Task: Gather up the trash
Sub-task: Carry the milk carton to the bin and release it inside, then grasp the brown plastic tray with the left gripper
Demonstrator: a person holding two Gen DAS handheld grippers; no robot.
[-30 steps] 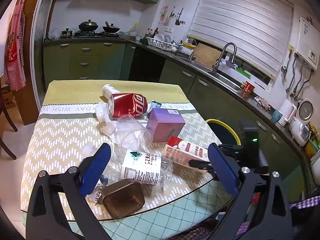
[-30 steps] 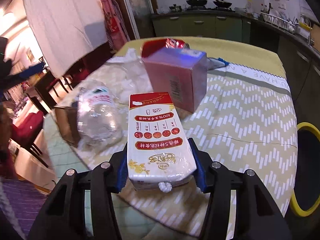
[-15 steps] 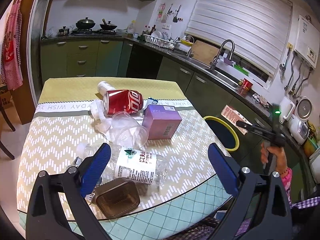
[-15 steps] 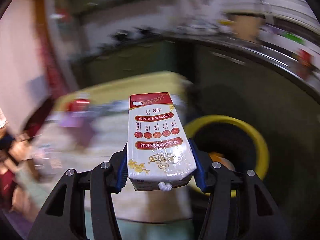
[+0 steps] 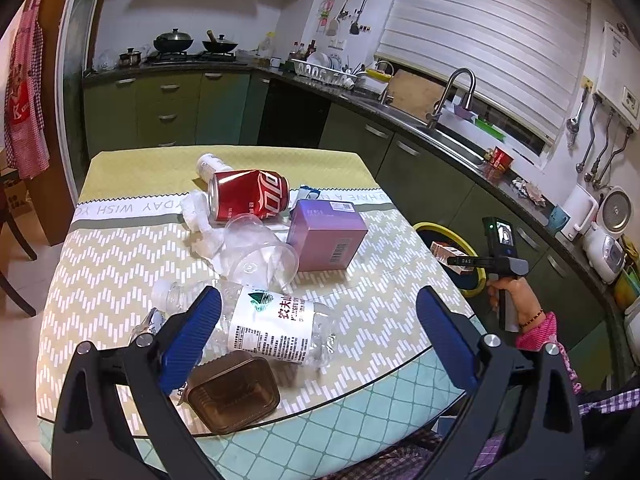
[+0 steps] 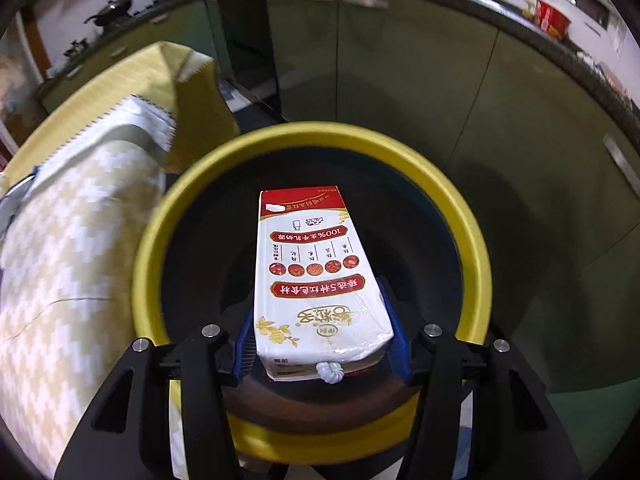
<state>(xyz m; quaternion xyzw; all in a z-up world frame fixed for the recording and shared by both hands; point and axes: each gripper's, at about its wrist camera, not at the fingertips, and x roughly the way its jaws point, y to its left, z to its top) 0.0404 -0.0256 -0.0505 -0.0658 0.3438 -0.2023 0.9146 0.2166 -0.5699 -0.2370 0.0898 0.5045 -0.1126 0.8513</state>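
Note:
My right gripper [image 6: 322, 344] is shut on a white and red milk carton [image 6: 316, 280] and holds it over the mouth of a yellow-rimmed black bin [image 6: 476, 248]. In the left wrist view the same carton [image 5: 446, 251] hangs over the bin [image 5: 436, 229] beside the table. My left gripper [image 5: 318, 332] is open and empty above a crushed clear water bottle [image 5: 272, 322]. A red cola can [image 5: 250, 198], a clear plastic cup [image 5: 260, 254], a purple box [image 5: 326, 240], crumpled tissue [image 5: 198, 218] and a brown plastic tub [image 5: 234, 396] lie on the table.
The table has a zigzag-patterned cloth [image 5: 100, 264] under glass. Green kitchen cabinets [image 5: 424, 168] and a sink counter run along the right, close behind the bin. A white bottle [image 5: 210, 166] lies behind the can. A chair [image 5: 12, 240] stands at the left.
My right gripper carried the carton off the table and swung it right, over the bin. My left gripper stayed open above the water bottle.

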